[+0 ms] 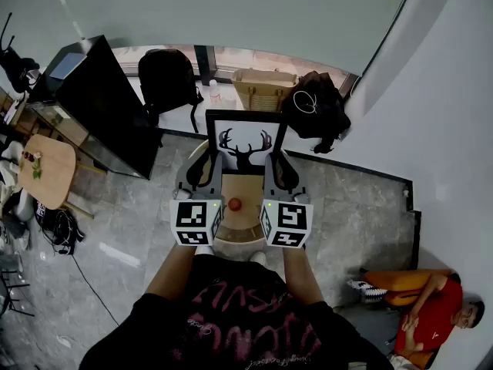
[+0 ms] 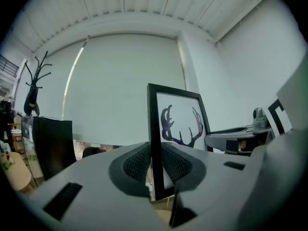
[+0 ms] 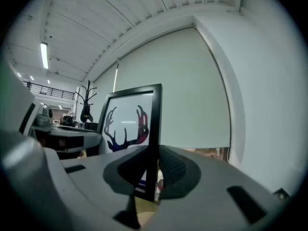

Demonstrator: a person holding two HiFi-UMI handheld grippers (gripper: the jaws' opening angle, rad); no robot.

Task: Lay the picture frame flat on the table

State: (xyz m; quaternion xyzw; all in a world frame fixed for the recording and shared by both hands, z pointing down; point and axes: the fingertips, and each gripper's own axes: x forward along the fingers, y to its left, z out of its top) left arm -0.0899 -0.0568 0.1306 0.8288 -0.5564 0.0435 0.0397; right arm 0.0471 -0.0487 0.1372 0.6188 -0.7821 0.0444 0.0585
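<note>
A black picture frame (image 1: 244, 146) with a deer-antler print stands upright over a small round wooden table (image 1: 240, 230). I hold it from both sides. My left gripper (image 1: 205, 169) is shut on the frame's left edge, and my right gripper (image 1: 279, 171) is shut on its right edge. In the left gripper view the frame's edge (image 2: 155, 143) runs straight up between the left gripper's (image 2: 156, 166) ribbed pads. The right gripper view shows the same for the right gripper (image 3: 153, 170) on the frame (image 3: 155, 129). The frame's bottom edge is hidden behind the jaws.
A small red object (image 1: 234, 204) lies on the table under the frame. Behind it are a black backpack (image 1: 165, 79), a woven basket (image 1: 264, 89) and a black bag (image 1: 316, 106). A black cabinet (image 1: 104, 110) stands to the left, and a person in red (image 1: 433, 313) sits at lower right.
</note>
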